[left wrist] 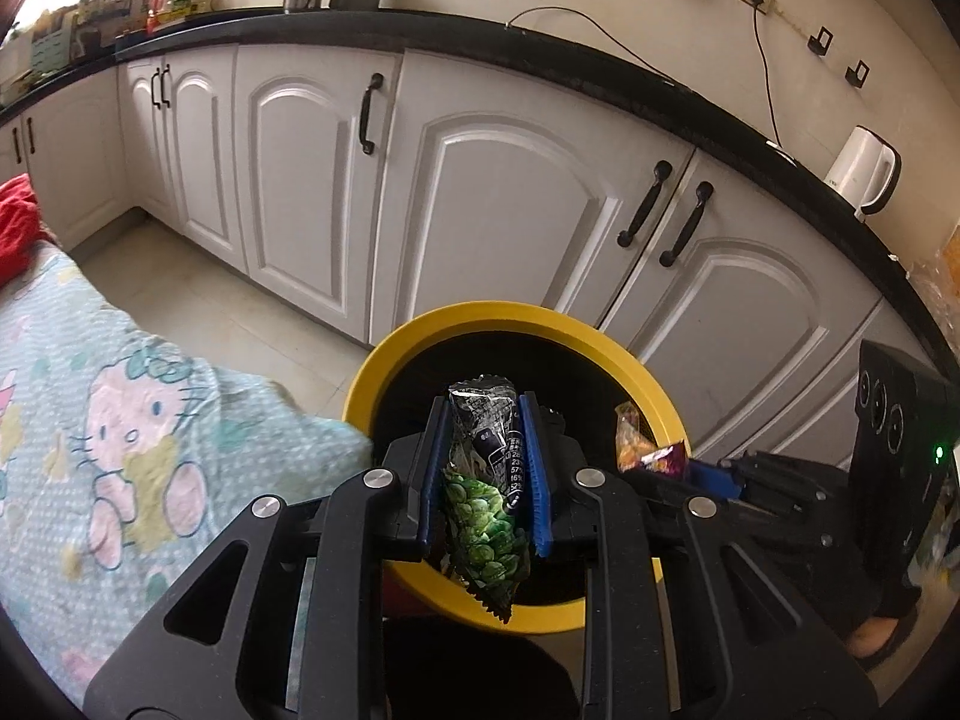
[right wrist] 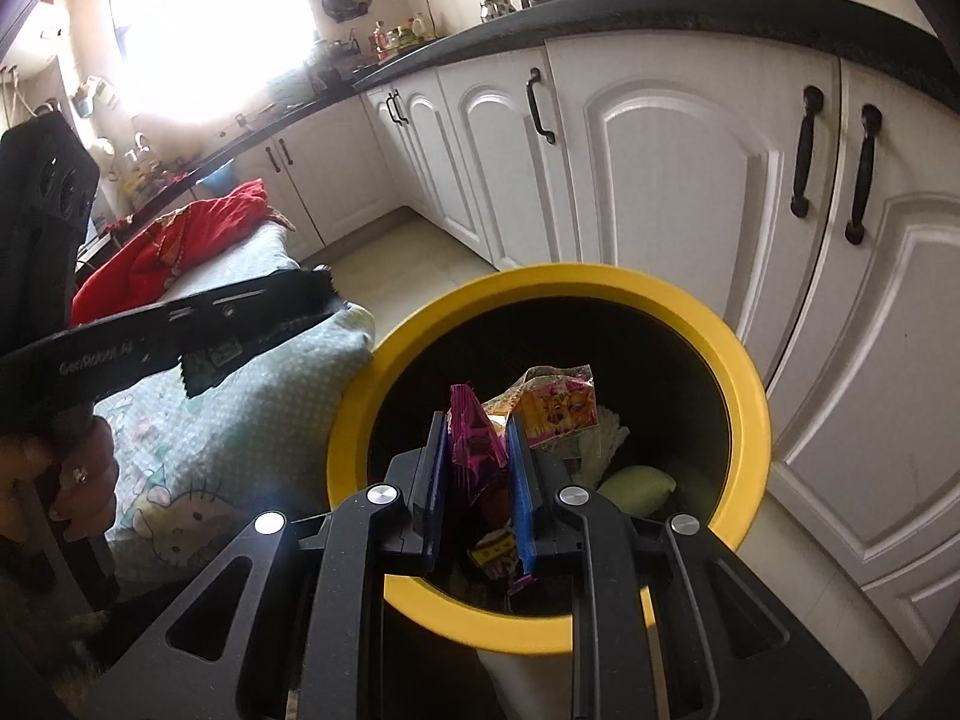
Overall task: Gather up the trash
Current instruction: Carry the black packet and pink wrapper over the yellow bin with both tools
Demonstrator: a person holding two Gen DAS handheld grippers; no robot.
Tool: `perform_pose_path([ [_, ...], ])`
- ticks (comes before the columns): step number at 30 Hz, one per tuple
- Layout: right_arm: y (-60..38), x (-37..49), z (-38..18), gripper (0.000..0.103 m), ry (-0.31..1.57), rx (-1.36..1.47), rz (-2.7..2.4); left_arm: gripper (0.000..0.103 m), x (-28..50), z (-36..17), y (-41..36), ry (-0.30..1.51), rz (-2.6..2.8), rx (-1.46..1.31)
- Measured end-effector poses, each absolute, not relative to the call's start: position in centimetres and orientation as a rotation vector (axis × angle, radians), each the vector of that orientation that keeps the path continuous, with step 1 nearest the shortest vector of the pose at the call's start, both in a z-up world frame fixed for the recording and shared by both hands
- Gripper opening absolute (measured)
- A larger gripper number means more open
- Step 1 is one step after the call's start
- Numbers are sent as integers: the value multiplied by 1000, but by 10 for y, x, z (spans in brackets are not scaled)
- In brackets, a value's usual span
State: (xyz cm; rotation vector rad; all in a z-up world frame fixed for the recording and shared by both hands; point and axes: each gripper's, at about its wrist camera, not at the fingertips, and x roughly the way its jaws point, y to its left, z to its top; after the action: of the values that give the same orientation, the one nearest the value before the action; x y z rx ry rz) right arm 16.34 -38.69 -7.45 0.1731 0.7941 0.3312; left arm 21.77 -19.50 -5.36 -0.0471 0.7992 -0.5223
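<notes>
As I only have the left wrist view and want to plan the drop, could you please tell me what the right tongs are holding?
Observer: The right tongs are shut on a pink wrapper, above the bin.
Operator: Thank you. My left tongs hold a green packet over it; is the bin empty inside?
Observer: No, a pale green lump lies at the bottom.
Operator: Is anything else in there?
Observer: A yellow wrapper shows just past the right tongs; I cannot tell whether it is held or lying in the bin.
</notes>
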Motion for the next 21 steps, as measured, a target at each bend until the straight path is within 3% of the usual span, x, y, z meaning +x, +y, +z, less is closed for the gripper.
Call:
perform_pose_path([
  [21, -372, 157, -102, 19, 868, 172, 382, 18, 242, -80, -231, 868, -542, -9],
])
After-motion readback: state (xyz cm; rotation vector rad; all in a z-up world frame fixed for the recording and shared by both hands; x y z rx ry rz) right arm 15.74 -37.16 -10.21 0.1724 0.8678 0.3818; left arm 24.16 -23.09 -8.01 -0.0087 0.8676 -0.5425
